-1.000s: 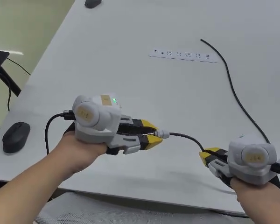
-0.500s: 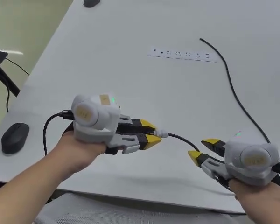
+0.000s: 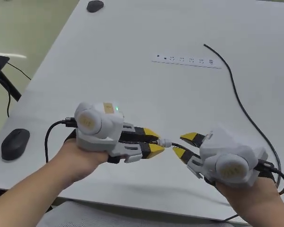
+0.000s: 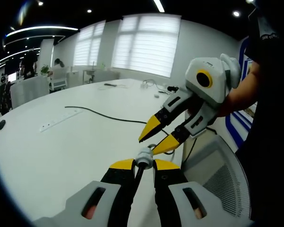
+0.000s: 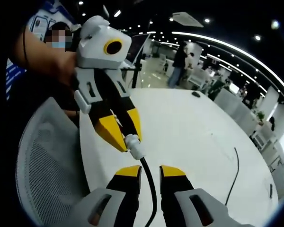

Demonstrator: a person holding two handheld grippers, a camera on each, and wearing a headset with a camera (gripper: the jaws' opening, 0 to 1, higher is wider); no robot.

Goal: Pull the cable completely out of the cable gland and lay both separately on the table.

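Barely begun: cable gland [image 3: 165, 142] is clamped in left gripper [image 3: 157, 140] w/ cable [image 5: 150, 182] still seated, straddled by half-open right gripper [image 3: 179, 145] at 3 o'clock; nothing laid on surface [image 3: 132, 71] yet.

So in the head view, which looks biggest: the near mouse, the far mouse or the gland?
Biggest: near mouse.
Next: far mouse, though maybe it only looks smaller because it is farther off.
Smallest: gland, not far behind the far mouse.

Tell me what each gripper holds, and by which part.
Left gripper clamps the cable gland by its body, at the jaw tips. Right gripper is open around the cable, holding nothing.
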